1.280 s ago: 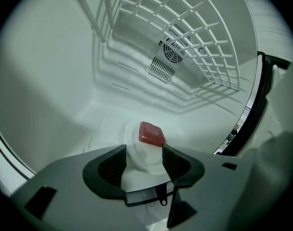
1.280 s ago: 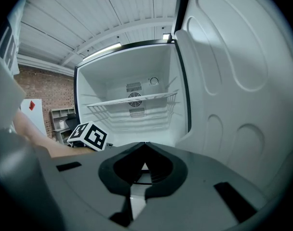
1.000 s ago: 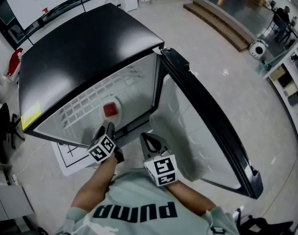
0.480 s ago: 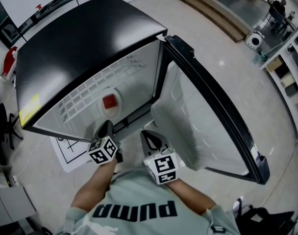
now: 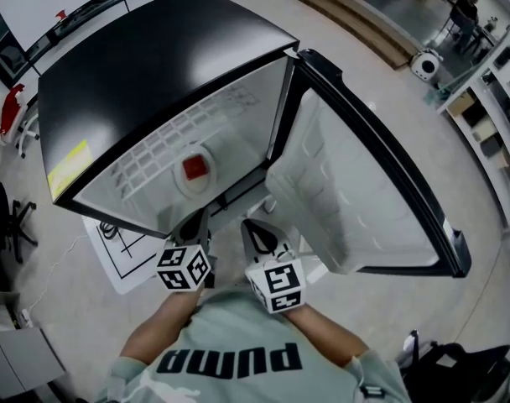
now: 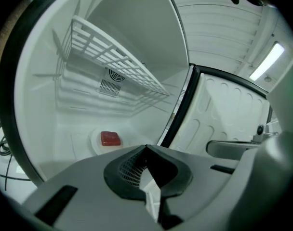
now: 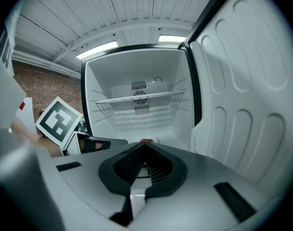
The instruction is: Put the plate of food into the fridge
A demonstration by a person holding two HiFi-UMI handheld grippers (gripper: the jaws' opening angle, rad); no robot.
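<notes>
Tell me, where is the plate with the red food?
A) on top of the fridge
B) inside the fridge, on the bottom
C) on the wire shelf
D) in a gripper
B: the plate with the red food rests on the bottom of the fridge, below the wire shelf.

Inside fridge (image 5: 154, 65): plate (image 5: 180, 184) on floor under wire shelf (image 6: 113, 61), food (image 5: 195, 168) atop; door (image 5: 356, 191) right; left tool (image 5: 195, 225), right tool (image 5: 256, 234) before opening.
</notes>
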